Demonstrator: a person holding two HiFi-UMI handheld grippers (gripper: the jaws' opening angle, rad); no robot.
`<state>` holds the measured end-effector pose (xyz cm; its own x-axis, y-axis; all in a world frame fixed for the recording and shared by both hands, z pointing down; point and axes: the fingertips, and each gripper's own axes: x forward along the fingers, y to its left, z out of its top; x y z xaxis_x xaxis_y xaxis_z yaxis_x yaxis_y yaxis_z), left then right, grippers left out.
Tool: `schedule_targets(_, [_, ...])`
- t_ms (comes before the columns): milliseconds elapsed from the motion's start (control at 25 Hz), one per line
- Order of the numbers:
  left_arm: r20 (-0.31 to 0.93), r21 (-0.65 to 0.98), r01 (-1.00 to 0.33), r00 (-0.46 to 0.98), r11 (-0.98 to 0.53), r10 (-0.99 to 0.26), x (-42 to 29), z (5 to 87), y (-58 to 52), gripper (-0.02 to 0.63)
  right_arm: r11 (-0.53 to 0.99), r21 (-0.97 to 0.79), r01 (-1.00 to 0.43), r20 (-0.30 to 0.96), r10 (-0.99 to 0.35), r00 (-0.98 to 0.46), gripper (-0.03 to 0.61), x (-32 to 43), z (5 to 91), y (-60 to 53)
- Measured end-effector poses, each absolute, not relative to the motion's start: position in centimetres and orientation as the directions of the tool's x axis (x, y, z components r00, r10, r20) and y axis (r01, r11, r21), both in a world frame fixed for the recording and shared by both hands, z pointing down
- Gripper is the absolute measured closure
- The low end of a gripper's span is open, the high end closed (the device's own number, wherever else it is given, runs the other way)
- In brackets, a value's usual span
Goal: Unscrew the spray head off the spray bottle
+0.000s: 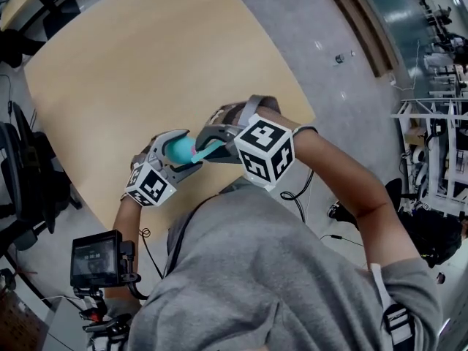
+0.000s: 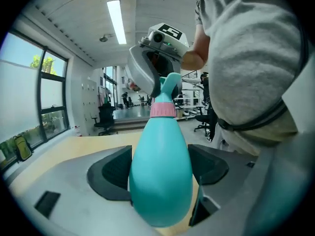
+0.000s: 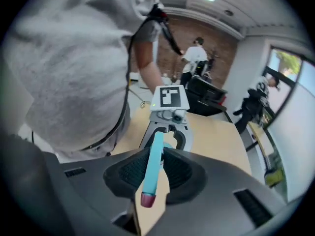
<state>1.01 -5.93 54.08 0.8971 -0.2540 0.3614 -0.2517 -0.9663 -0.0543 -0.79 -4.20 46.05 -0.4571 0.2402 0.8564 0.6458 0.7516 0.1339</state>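
Observation:
A teal spray bottle (image 1: 178, 149) is held in the air over the near edge of the tan table (image 1: 146, 64). My left gripper (image 1: 186, 152) is shut on its round body (image 2: 160, 176), one dark pad (image 2: 110, 171) against each side. A pink collar (image 2: 162, 109) rings the neck, and the teal spray head (image 2: 170, 85) sits above it. My right gripper (image 3: 155, 173) comes in from the other side and is shut on the spray head (image 3: 155, 163), whose dark pink nozzle tip (image 3: 147, 199) points toward its camera. The bottle's base is hidden.
A small monitor on a stand (image 1: 99, 258) sits at my lower left. Office chairs (image 1: 22, 174) line the table's left side. Grey floor (image 1: 329, 35) lies past the table's right edge. Two people (image 3: 194, 58) stand in the background.

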Motion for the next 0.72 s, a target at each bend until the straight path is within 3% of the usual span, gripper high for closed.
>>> schedule_targets(80, [0.380,-0.054,-0.253,0.889,-0.966,-0.254,1.0,54.4,-5.9,0.258,0.675,0.190,0.713,0.884,0.197,-0.423,0.486,-0.6,46.5,-4.1])
schedule_targets(200, [0.370,-0.024,-0.375,0.858,-0.927,-0.357,0.4,54.7,-7.6,0.258,0.714,0.292,0.636,0.884,0.051,-0.464,0.485,-0.9,46.9,-6.2])
schedule_targets(280, [0.351,0.004,-0.489,0.818,-0.872,-0.457,-0.2,54.7,-9.2,0.258,0.816,0.344,0.464,0.843,-0.051,-0.536,0.463,-1.0,46.4,-8.6])
schedule_targets(360, [0.354,0.008,-0.590,0.757,-0.808,-0.549,-0.7,55.1,-10.6,0.258,0.930,0.318,0.183,0.748,-0.128,-0.651,0.370,-1.2,44.7,-11.0])
schedule_targets(440, [0.369,0.000,-0.670,0.690,-0.742,-0.622,-1.3,55.7,-11.5,0.258,0.977,0.147,-0.154,0.594,-0.212,-0.776,0.305,-1.2,42.1,-13.1])
schedule_targets(520, [0.383,-0.034,-0.719,0.632,-0.694,-0.673,-1.9,55.9,-12.1,0.258,0.908,-0.122,-0.402,0.452,-0.310,-0.837,0.273,-0.7,40.2,-14.7])
schedule_targets(640, [0.389,-0.121,-0.742,0.576,-0.659,-0.719,-2.4,55.5,-12.5,0.258,0.715,-0.455,-0.531,0.374,-0.388,-0.842,0.268,-0.2,40.3,-15.2])
schedule_targets(720, [0.384,-0.167,-0.747,0.552,-0.644,-0.740,-2.7,55.2,-12.8,0.258,0.638,-0.539,-0.549,0.389,-0.390,-0.835,0.268,-0.8,41.7,-14.8])
